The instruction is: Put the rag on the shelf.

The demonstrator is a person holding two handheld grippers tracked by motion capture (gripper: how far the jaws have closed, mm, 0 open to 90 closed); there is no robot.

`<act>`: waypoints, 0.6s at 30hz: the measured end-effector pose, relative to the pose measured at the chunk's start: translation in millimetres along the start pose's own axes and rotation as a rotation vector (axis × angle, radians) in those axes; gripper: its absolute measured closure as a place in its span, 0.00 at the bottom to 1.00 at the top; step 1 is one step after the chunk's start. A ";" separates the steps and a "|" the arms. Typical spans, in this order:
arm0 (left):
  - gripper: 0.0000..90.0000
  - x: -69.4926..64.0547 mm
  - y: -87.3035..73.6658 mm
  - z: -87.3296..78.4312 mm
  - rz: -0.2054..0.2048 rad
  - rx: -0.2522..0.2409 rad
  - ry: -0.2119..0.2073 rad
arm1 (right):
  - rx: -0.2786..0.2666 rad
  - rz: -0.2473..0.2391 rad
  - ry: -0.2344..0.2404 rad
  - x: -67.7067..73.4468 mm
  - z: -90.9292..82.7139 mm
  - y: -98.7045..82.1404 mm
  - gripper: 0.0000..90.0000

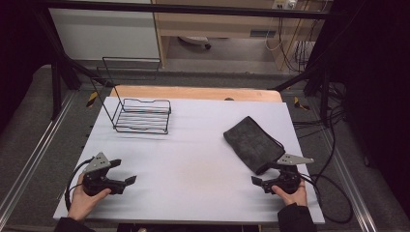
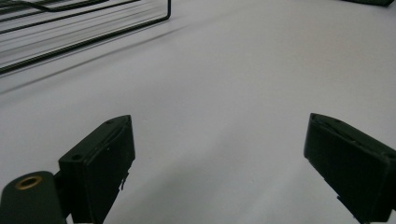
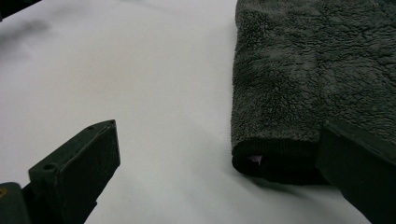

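Around the folded grey towel [image 1: 253, 143], the white surface [image 1: 193, 159] lay bare toward its left; a wire rack [image 1: 142, 115] stood well apart, far-left of the towel.

Count: 1 folded dark grey fleece cloth [image 1: 253, 143], right of the wire rack. 1 black wire rack [image 1: 142, 115], far-left on the white table [image 1: 193, 159]. 2 handheld grippers nearer the person than the rack: left gripper [image 1: 128, 182], right gripper [image 1: 256, 181]. 2 hands.
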State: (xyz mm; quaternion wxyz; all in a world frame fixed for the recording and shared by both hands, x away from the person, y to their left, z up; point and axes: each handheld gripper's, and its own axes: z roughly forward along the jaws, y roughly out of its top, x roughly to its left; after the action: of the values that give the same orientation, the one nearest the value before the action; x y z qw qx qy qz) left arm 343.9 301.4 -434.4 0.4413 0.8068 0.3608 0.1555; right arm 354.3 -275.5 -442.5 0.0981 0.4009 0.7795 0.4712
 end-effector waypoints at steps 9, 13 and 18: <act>0.10 0.3 -1.5 0.8 -0.003 0.001 0.004 | 0.008 -0.002 -0.012 0.8 0.3 -0.7 0.02; 0.10 -0.8 -2.2 2.2 -0.004 0.010 0.003 | 0.013 -0.005 -0.034 1.5 1.3 0.5 0.04; 0.09 -1.8 -1.9 2.6 -0.004 0.011 0.006 | 0.016 -0.025 -0.079 3.0 2.6 6.0 0.09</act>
State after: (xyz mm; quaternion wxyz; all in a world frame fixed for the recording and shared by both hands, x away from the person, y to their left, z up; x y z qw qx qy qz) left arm 343.2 299.3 -437.3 0.4359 0.8080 0.3649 0.1551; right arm 356.9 -270.2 -438.3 0.1316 0.4100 0.7838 0.4475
